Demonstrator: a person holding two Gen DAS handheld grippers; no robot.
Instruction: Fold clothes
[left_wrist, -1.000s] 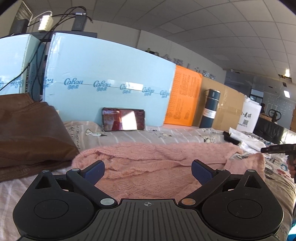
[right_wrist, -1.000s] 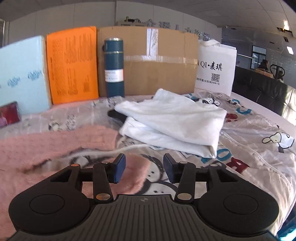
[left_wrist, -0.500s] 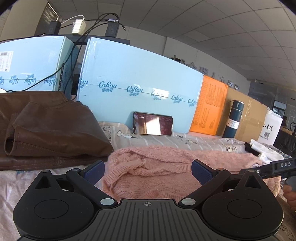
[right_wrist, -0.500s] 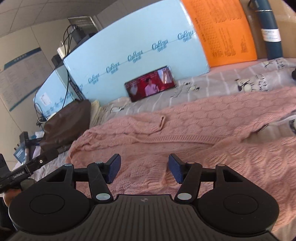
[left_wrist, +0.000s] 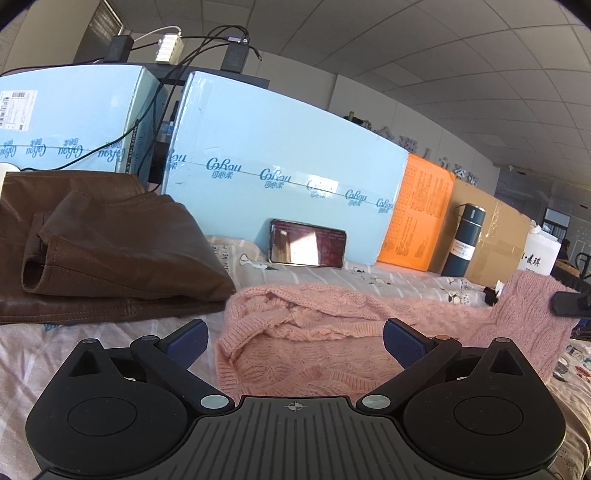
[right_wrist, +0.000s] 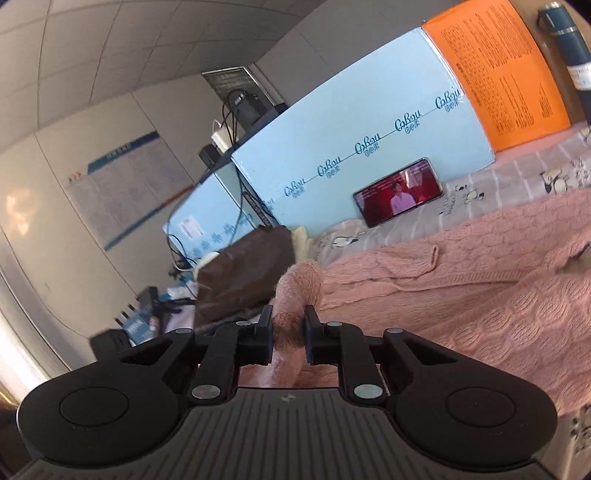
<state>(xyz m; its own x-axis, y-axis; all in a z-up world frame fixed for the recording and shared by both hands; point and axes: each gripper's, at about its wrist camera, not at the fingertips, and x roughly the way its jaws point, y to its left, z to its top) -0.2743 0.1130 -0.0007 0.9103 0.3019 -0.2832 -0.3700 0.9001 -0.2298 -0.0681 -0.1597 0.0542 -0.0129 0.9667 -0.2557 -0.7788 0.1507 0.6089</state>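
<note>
The bed (left_wrist: 110, 354) with its cartoon-print sheet is carrying everything, and the pink knitted sweater (left_wrist: 306, 354) is lying spread across it straight ahead of the left gripper (left_wrist: 293, 338) and running off to that gripper's right. Beyond the sweater, to the left gripper's far left, a brown leather garment (left_wrist: 110, 251) is sitting folded in a stack.

The right gripper (right_wrist: 288, 332) is pinching a bunched end of the sweater between its nearly closed jaws, and in the left view that end is standing raised above the sheet at the far right. The left gripper is hanging with its jaws spread wide and nothing between them, just short of the sweater's near edge.

Judging from this, a fold is being carried over. To do it well, the right gripper should be keeping its pinch firm, since loose knit is slipping and stretching easily, and bringing the raised end across low and level so the layer beneath is not dragged. The left gripper could be pinning the body.

The sweater is looking thick, cable-patterned and rumpled, with ridges near its neckline.
</note>
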